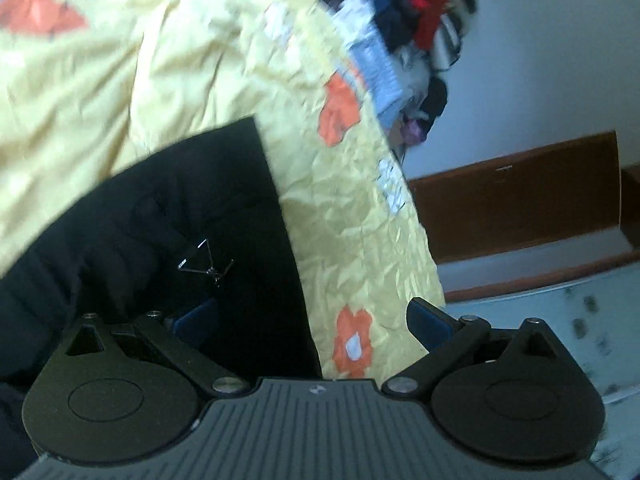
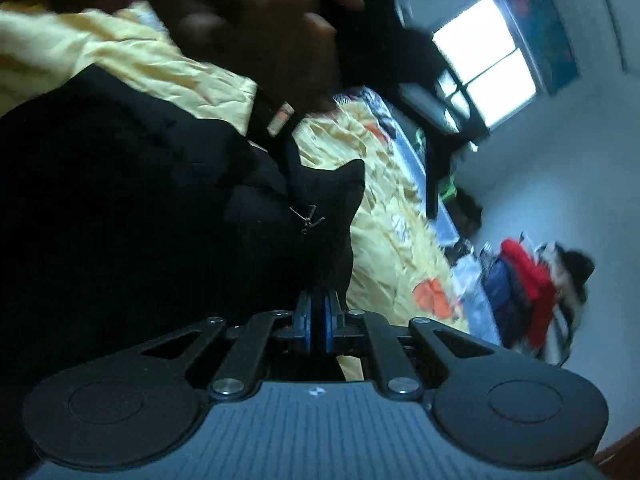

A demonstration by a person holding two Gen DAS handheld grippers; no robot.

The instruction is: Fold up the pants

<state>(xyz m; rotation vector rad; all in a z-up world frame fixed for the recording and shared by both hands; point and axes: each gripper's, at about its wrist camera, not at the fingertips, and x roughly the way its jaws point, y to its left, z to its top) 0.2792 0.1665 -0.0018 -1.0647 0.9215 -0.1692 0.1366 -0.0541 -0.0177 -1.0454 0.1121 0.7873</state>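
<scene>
The black pants (image 1: pixel 168 220) lie on a yellow bedsheet (image 1: pixel 360 220) printed with orange flowers, and a small metal clasp (image 1: pixel 206 262) shows on them. My left gripper (image 1: pixel 310 320) is open, its left finger (image 1: pixel 194 322) over the black cloth and its right finger (image 1: pixel 428 320) past the sheet's edge. In the right wrist view the pants (image 2: pixel 140 200) fill the left side. My right gripper (image 2: pixel 318 320) is shut, blue pads pressed together on a raised corner of the pants (image 2: pixel 340 208). The same clasp (image 2: pixel 307 216) hangs just above the pads.
A pile of mixed clothes (image 1: pixel 404 32) sits at the bed's far end, seen too as a clothes heap (image 2: pixel 528 300). A brown wooden skirting (image 1: pixel 520 200) runs along the wall. A person's hand (image 2: pixel 280 28), blurred, is above the pants. A bright window (image 2: pixel 484 60) is behind.
</scene>
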